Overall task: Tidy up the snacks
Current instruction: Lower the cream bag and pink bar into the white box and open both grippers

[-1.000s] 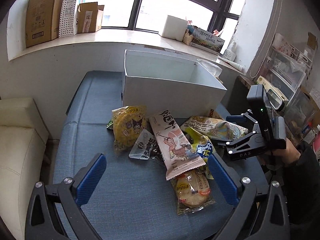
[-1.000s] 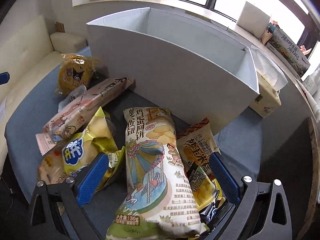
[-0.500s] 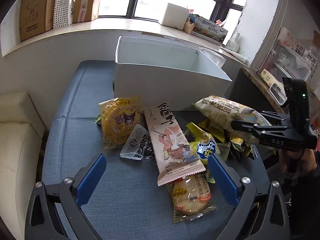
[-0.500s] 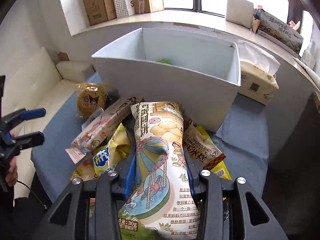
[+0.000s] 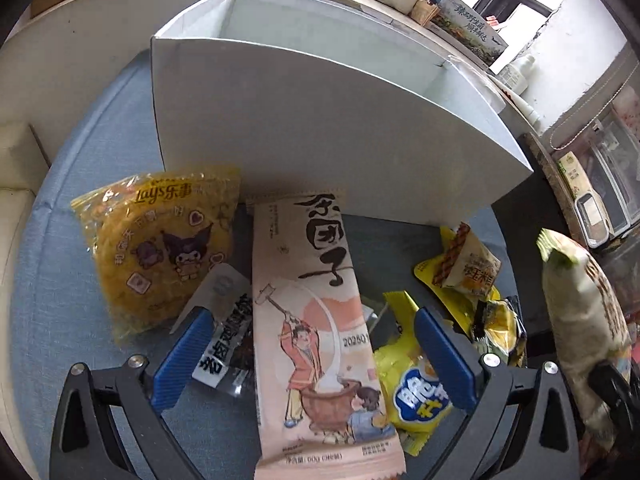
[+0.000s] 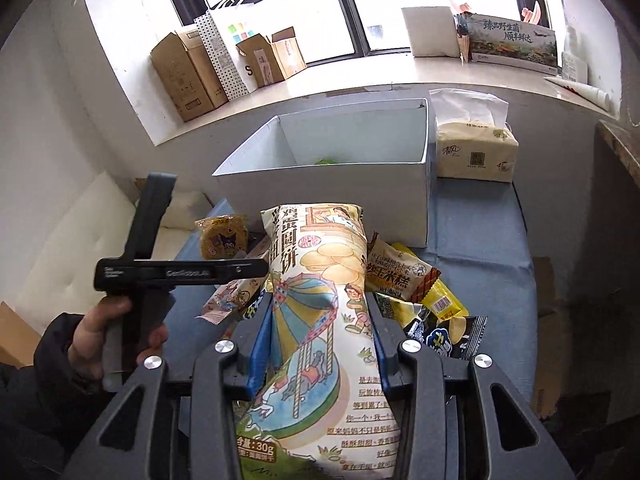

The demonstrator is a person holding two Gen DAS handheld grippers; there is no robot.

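Observation:
My right gripper point(image 6: 316, 328) is shut on a tall egg-biscuit bag point(image 6: 320, 312) and holds it raised above the snack pile; the bag also shows at the right of the left wrist view point(image 5: 584, 320). My left gripper point(image 5: 308, 356) is open and low over the pile, its fingers point(image 5: 182, 356) either side of a long pink snack pack point(image 5: 316, 328) and a dark pouch point(image 5: 230, 348). A yellow Lays bag point(image 5: 160, 248) lies to the left. The white box point(image 5: 320, 128) stands just behind; something green lies inside it point(image 6: 328, 160).
A yellow puff bag point(image 5: 416, 384) and corn-cake packs point(image 5: 468, 268) lie on the blue cushion point(image 5: 60, 320). A tissue pack point(image 6: 472, 152) stands right of the box. Cardboard boxes point(image 6: 188, 72) line the windowsill. A white seat point(image 6: 72, 248) is at the left.
My right gripper shut on the egg-biscuit bag and lifted it off the pile. My left gripper dropped down and forward to straddle the pink pack and dark pouch.

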